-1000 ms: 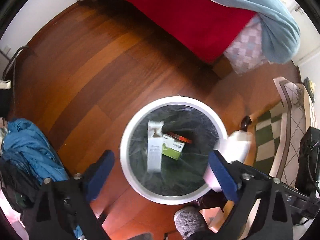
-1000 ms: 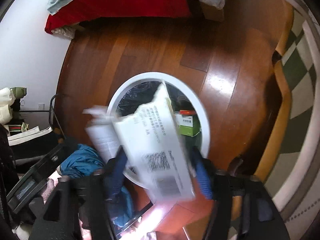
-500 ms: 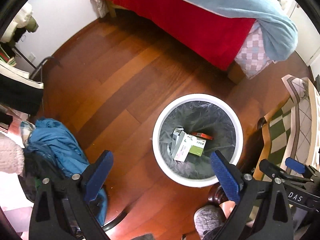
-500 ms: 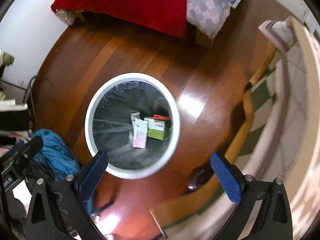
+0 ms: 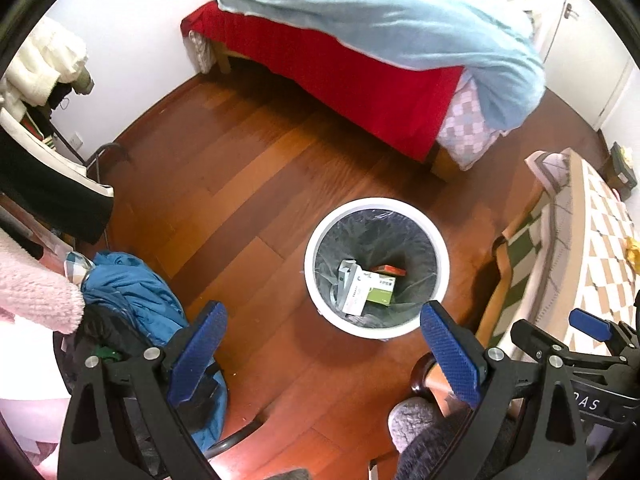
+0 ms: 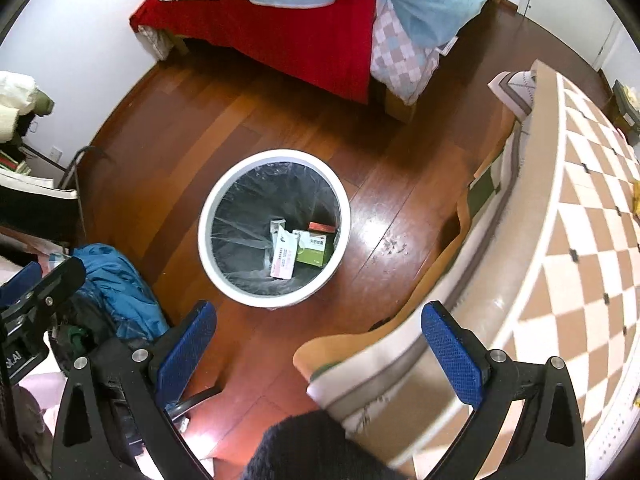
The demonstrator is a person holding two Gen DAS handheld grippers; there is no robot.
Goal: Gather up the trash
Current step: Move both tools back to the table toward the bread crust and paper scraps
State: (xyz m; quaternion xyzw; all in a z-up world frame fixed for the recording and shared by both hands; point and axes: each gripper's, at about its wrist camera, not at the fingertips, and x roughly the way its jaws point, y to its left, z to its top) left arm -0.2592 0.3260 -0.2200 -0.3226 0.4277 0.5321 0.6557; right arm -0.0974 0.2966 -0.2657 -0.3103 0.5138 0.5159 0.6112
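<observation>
Bin: a white round trash bin (image 6: 343, 216) with a dark liner stands on the wooden floor (image 6: 224, 128), between the bed and the table.
Trash: a white carton (image 6: 285, 258), a green-and-white box (image 6: 312, 249) and a small red box (image 6: 321, 227) lie at the bottom of the bin, touching one another toward its table-side wall.
Right gripper (image 6: 320, 354): its jaws have just been opening and stand wide apart, released, with nothing between the blue pads; it points steeply down over the floor beside the table's edge.
Left gripper (image 5: 322, 354): jaws spread wide, empty, above the floor just short of the bin.
Bed (image 5: 352, 76): red cover under a light blue blanket (image 5: 380, 12), beyond the bin.
Table (image 6: 580, 208): checked cloth, to the right of the bin.
Clothes: a blue jacket (image 5: 132, 292) heaped left of the bin.
</observation>
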